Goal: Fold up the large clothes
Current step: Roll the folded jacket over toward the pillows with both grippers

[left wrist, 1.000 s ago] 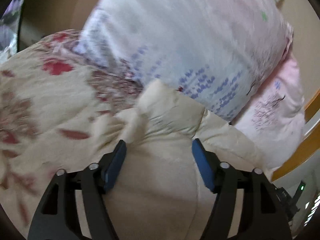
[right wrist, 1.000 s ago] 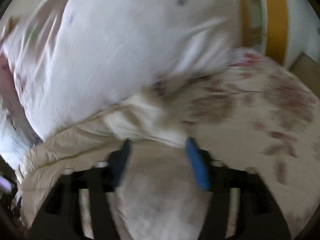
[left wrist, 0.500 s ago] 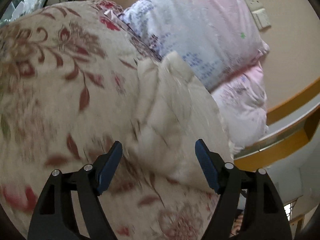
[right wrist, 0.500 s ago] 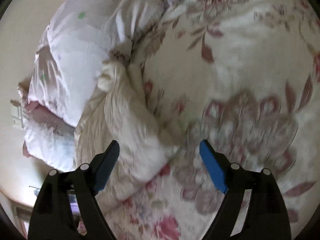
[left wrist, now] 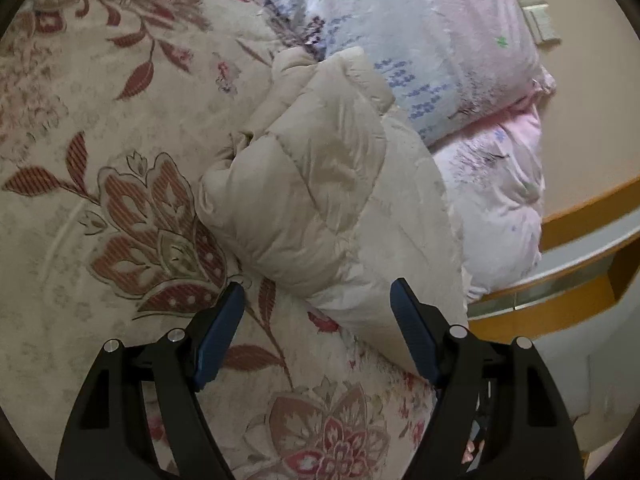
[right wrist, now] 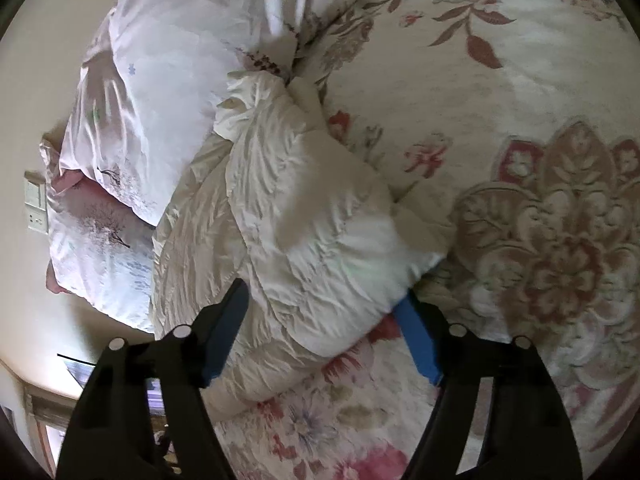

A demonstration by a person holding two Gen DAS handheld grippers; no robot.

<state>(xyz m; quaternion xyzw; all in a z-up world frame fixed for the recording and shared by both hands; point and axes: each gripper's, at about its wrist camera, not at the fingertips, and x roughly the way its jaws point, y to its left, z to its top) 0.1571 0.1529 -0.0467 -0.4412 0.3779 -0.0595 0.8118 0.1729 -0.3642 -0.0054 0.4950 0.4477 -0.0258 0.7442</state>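
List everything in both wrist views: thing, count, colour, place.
puffy jacket: 1, cream, bunched on the bedspread, against the pillows.
bedspread: 1, beige with red floral print, under the jacket.
pillows: 2, pale pink and white with blue print, stacked past the jacket.
wall switch plates: 2, white, on the beige wall.
wooden frame: orange-brown, past the pillows.
left gripper: black, blue pads, open, at the jacket's near edge.
right gripper: same, jaws have just been closing, jacket fold between them.

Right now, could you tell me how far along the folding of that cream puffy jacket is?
Done: the cream jacket lies bundled on the floral bedspread, one padded part doubled over. In hand: nothing; the left gripper is open before its lower edge, and the right gripper, jaws just closing, straddles a puffy fold ungripped. Left: flattening and a tidy final fold.
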